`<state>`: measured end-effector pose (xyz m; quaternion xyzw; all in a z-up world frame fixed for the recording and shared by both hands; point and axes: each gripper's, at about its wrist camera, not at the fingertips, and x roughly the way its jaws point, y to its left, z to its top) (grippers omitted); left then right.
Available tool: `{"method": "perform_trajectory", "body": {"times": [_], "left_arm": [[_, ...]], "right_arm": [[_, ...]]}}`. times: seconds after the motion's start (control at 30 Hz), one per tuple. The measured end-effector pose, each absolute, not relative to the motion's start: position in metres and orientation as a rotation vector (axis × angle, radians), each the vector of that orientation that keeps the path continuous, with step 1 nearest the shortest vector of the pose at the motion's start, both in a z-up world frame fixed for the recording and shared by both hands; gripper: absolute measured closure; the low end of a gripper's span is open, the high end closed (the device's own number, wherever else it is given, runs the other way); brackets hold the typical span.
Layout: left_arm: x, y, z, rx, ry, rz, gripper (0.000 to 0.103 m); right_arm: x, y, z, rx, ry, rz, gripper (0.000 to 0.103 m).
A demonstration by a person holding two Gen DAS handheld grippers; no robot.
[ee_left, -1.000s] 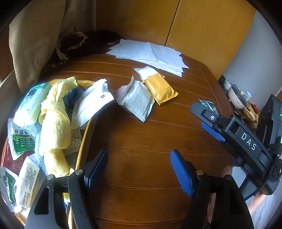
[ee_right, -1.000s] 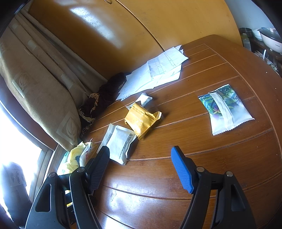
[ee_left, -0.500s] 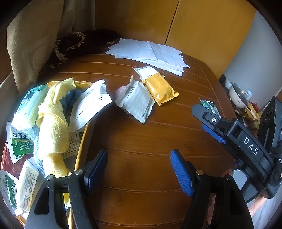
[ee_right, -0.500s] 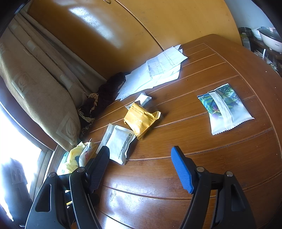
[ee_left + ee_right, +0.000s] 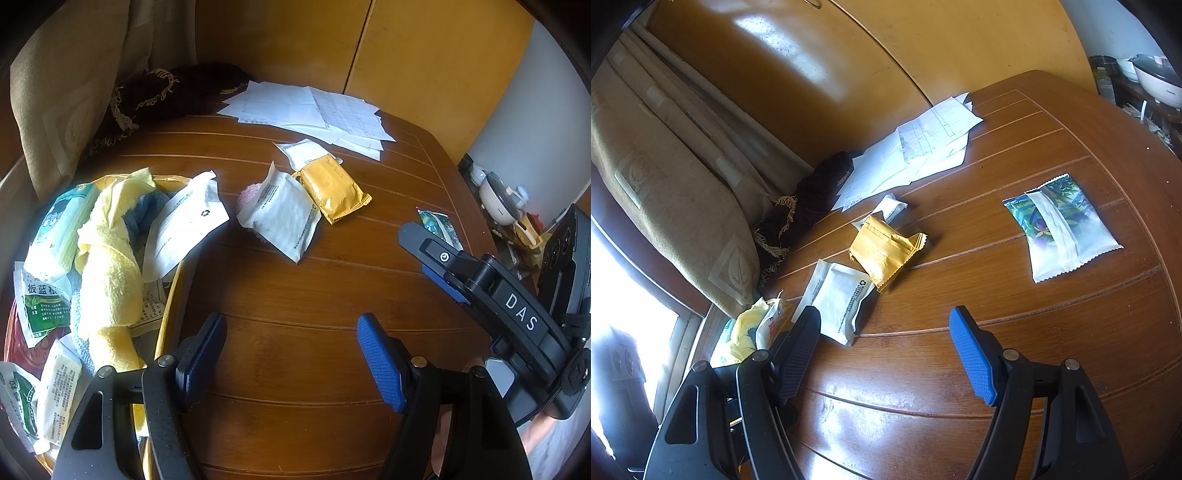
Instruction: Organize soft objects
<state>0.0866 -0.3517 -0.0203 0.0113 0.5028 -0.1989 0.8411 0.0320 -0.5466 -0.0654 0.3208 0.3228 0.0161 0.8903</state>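
Note:
On the wooden table (image 5: 295,295) lie a white packet (image 5: 280,214) (image 5: 838,299), a yellow packet (image 5: 334,190) (image 5: 882,251) and a small white sachet (image 5: 304,153) (image 5: 892,206). A pink soft thing (image 5: 247,194) peeks from under the white packet. A green-patterned tissue pack (image 5: 1060,229) (image 5: 437,223) lies apart at the right. A tray (image 5: 168,295) at the left holds a yellow towel (image 5: 107,273), a blue cloth and several packets. My left gripper (image 5: 291,350) hovers open over bare wood beside the tray. My right gripper (image 5: 886,350) (image 5: 428,254) is open too, with nothing between its fingers.
Loose paper sheets (image 5: 314,110) (image 5: 919,147) lie at the table's far edge, next to a dark fringed cloth (image 5: 166,96) and a beige curtain (image 5: 665,192). Yellow wooden panels stand behind. A white cooker (image 5: 498,199) and clutter sit past the right edge.
The left wrist view has shifted slightly, so the tray and packets sit a little more to the left. Both grippers stay open and nothing on the table has moved.

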Motion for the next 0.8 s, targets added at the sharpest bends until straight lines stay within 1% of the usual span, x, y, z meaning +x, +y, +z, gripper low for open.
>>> {"method": "perform_trajectory", "body": {"times": [0.27,0.47,0.6,0.8], "left_arm": [[0.088,-0.352,-0.021,0.026,1.068,-0.417,0.026],[0.097,-0.355,-0.016,0.035,1.079,-0.418,0.026],[0.112,-0.364,-0.009,0.066,1.077,-0.409,0.026],[0.152,-0.385,-0.011,0.155,1.08,-0.359,0.026]], "right_arm": [[0.03,-0.546,-0.066,0.671,0.666,0.025,0.031],[0.017,-0.564,-0.06,0.717,0.586,-0.08,0.031],[0.015,-0.57,-0.067,0.787,0.581,-0.083,0.031],[0.015,-0.568,-0.073,0.805,0.59,-0.08,0.031]]}}
